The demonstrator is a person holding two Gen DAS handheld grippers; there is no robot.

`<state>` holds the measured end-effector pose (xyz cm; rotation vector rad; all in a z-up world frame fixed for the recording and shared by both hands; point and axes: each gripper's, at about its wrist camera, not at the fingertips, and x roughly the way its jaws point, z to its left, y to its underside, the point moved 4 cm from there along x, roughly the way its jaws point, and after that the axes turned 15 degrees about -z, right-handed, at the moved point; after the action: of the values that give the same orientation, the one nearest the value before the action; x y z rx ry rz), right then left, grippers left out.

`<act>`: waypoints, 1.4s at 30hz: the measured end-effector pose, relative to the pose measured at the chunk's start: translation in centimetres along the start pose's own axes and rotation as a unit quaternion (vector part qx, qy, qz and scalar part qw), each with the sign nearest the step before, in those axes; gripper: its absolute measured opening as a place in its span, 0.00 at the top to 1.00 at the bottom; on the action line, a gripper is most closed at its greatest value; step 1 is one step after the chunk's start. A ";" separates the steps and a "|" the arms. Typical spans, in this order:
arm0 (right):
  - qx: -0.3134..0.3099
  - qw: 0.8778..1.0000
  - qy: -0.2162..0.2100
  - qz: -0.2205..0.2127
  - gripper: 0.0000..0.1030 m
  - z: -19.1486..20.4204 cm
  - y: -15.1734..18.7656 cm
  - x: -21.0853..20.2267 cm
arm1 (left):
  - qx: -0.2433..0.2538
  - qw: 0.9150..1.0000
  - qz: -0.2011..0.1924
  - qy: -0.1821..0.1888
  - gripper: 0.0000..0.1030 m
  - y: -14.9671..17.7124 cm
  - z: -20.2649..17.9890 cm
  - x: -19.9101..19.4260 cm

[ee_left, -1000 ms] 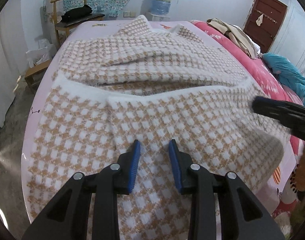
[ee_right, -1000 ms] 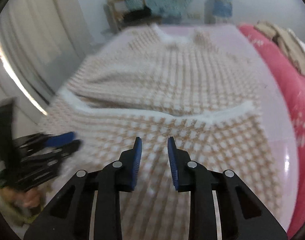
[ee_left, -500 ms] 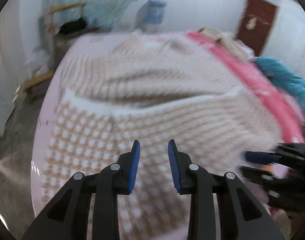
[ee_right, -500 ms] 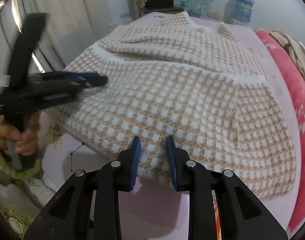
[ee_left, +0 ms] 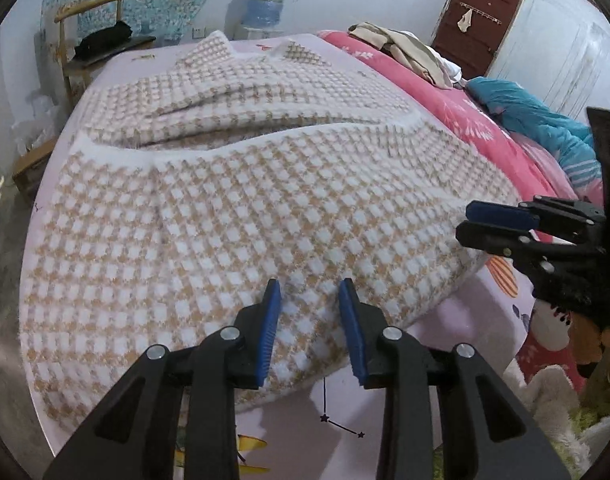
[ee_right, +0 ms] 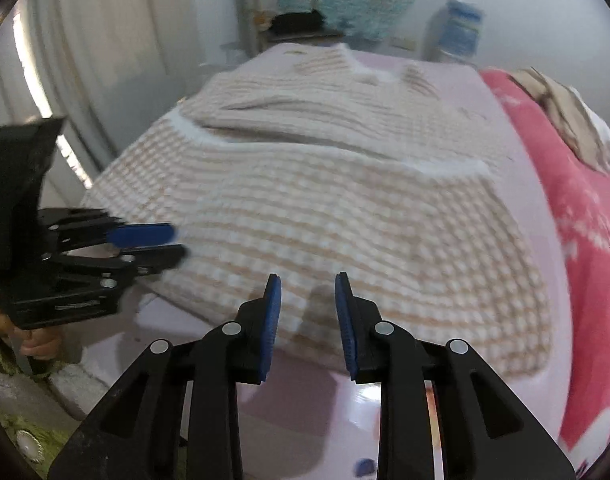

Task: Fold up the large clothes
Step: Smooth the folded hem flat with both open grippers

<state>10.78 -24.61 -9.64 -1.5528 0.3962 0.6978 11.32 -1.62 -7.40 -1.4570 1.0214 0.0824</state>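
1. The left tongs [ee_left: 309,320] stood with their blue pads a little apart and parting slightly, nothing pinched; the near hem of the checked garment [ee_left: 241,216] lay just under and ahead of the tips, low in the frame's centre
2. The right tongs [ee_right: 308,312] were the same: pads spread by a small gap, easing wider, gripping nothing, with the garment's [ee_right: 345,216] near edge right below the tips in a blurred view
3. Each pair showed up in the other's camera, the right tongs at the right edge of the left view, the left tongs at the left edge of the right view, so both hung over the same near hem, toward its two ends
4. The garment lay spread on the bed [ee_left: 457,332], already doubled once, a white-trimmed edge running across the middle of both frames; its long axis ran side to side across the picture, collar at the upper centre
5. The coming move probably turns on that hem lying directly ahead of and beneath both tips; neither hand looked clearly nearer, so a two-handed pinch seemed the likely next grab
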 end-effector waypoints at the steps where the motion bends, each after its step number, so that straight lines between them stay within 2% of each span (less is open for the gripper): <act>1: 0.013 1.000 0.003 0.015 0.75 -0.7 0.9 0.9 | 0.000 1.000 -0.001 0.000 0.70 0.1 -0.1 0.0; 6: 0.037 0.999 -0.003 0.011 0.73 -1.6 0.6 0.5 | -0.008 1.000 -0.007 -0.001 0.70 -0.2 0.2 -1.3; 10: 0.060 0.997 0.050 -0.011 0.65 -4.6 0.3 -1.5 | -0.009 0.998 -0.013 -0.066 0.69 -1.0 2.4 -3.5; 11: 0.068 0.996 0.065 -0.010 0.61 -5.4 0.5 -1.5 | -0.014 0.997 -0.008 -0.081 0.68 -0.9 3.2 -3.6; 13: 0.092 0.991 0.091 0.010 0.61 -7.4 1.8 -0.6 | -0.030 0.993 0.006 -0.113 0.65 -0.3 4.7 -3.4; 15: 0.119 0.989 0.082 0.033 0.61 -8.3 3.2 0.7 | -0.054 0.990 0.026 -0.128 0.65 0.6 5.9 -2.5; 16: 0.121 0.989 0.084 0.029 0.61 -8.3 3.3 1.0 | -0.066 0.990 0.023 -0.126 0.65 0.8 6.3 -2.2; 18: 0.104 0.990 0.090 0.032 0.60 -7.9 2.7 0.7 | -0.056 0.990 0.023 -0.129 0.65 0.6 6.1 -2.2; 21: 0.097 0.991 0.093 0.006 0.55 -7.5 0.9 -0.7 | -0.056 0.990 0.007 -0.128 0.64 -0.4 6.2 -3.0; 23: 0.098 0.990 0.096 -0.016 0.52 -7.8 -0.4 -1.4 | -0.051 0.988 -0.001 -0.147 0.62 -1.1 7.0 -3.2; 26: 0.107 0.989 0.092 -0.034 0.51 -8.2 -2.0 -1.1 | -0.063 0.982 0.010 -0.177 0.61 -1.3 8.6 -2.3; 29: 0.114 0.989 0.079 -0.044 0.50 -8.2 -3.3 -0.2 | -0.090 0.979 0.029 -0.181 0.61 -1.2 9.8 -1.2; 34: 0.105 0.991 0.053 -0.070 0.35 -7.0 -5.3 0.3 | -0.094 0.976 0.033 -0.193 0.60 -1.4 10.0 -0.6; 35: 0.098 0.991 0.054 -0.069 0.33 -6.8 -5.6 0.9 | -0.096 0.976 0.032 -0.194 0.59 -1.4 10.1 -0.6; 39: 0.100 0.993 0.050 -0.028 0.32 -7.0 -4.8 4.7 | -0.100 0.975 0.030 -0.197 0.59 -1.3 10.0 -0.5; 41: 0.093 0.993 0.068 0.015 0.32 -7.4 -3.2 7.5 | -0.100 0.974 0.030 -0.199 0.59 -1.3 9.9 -0.4; 42: 0.081 0.994 0.074 0.007 0.29 -7.3 -2.9 8.0 | -0.100 0.974 0.030 -0.199 0.59 -1.3 9.9 -0.4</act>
<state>20.01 -30.18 -12.63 -1.4521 0.5618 0.5481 16.95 6.54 -8.24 -1.5122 0.7423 0.5148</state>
